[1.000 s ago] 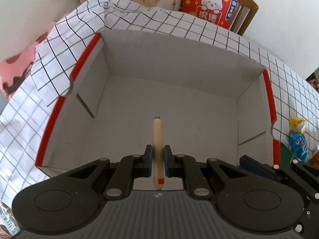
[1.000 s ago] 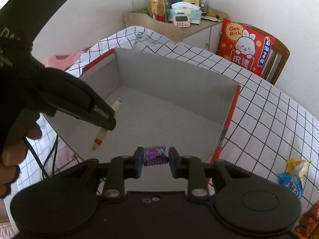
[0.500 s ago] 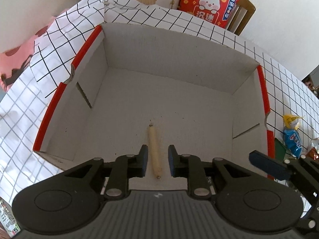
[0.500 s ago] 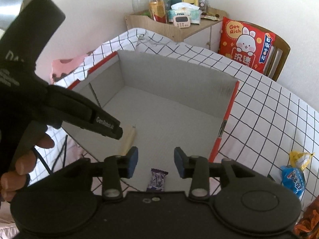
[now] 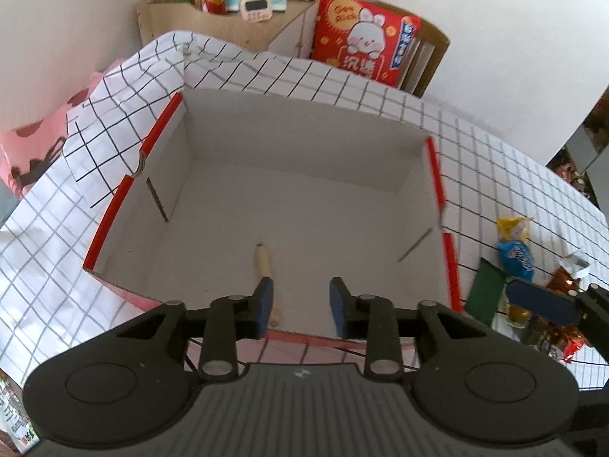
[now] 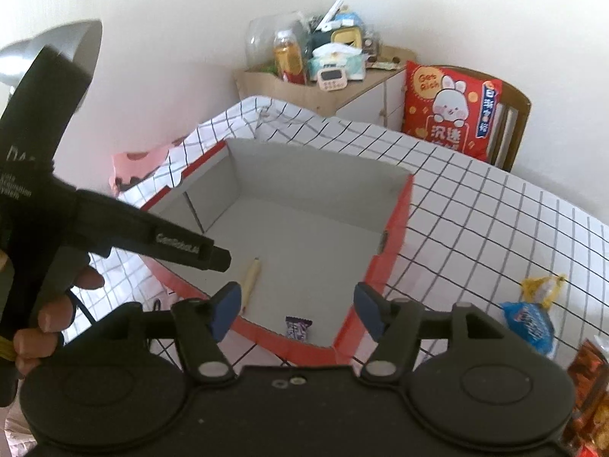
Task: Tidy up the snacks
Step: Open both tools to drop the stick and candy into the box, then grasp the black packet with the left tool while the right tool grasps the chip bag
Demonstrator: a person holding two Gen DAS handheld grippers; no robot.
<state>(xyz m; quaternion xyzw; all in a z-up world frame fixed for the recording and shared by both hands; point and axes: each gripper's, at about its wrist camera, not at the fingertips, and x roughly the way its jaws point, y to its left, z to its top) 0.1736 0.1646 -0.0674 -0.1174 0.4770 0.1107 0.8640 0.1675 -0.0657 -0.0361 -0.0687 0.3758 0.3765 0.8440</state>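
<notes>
My right hand-held gripper (image 6: 296,311) has just been opening and has nothing between its blue pads, poised over the near corner of the red-edged cardboard box (image 6: 396,224). Inside lie a purple candy (image 6: 298,328) and a tan stick snack (image 6: 251,280) (well apart). My left hand-held gripper (image 6: 213,256) reaches in from the left.

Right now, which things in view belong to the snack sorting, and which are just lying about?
Part of the job:
- cardboard box
- stick snack in the box
- purple candy in the box
- blue snack packet on the tablecloth
- yellow wrapper on the tablecloth
- green packet on the tablecloth

Just lying about:
- red rabbit cushion
- kitchen timer
- drink bottle
- tissue pack
</notes>
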